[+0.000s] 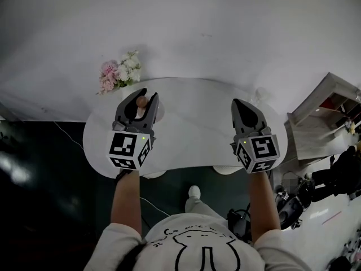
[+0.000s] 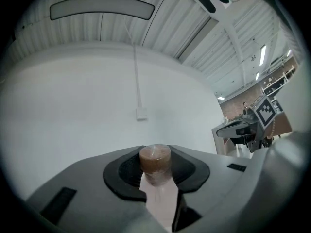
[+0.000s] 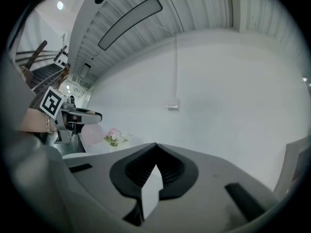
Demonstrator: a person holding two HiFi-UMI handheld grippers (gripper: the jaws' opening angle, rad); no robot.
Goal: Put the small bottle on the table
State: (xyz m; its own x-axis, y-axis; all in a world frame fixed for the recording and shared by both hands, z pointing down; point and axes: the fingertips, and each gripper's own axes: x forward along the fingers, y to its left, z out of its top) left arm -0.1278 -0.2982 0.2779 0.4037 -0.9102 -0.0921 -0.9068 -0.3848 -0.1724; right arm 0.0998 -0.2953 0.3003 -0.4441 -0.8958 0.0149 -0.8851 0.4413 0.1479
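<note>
The small bottle (image 1: 140, 101), clear with a brown cap, is held upright in my left gripper (image 1: 143, 98) over the far left part of the white round table (image 1: 192, 129). In the left gripper view the brown cap of the bottle (image 2: 155, 160) stands up between the dark pads (image 2: 127, 171), which press on its neck. My right gripper (image 1: 238, 105) hovers over the table's right side, shut and empty. In the right gripper view its jaw tips meet, the right gripper (image 3: 156, 149) holding nothing.
A pink and white flower bunch (image 1: 119, 72) sits at the table's far left edge. A white wall rises right behind the table. A pale shelf unit (image 1: 324, 114) stands at the right. Dark floor with a cable (image 1: 67, 137) lies to the left.
</note>
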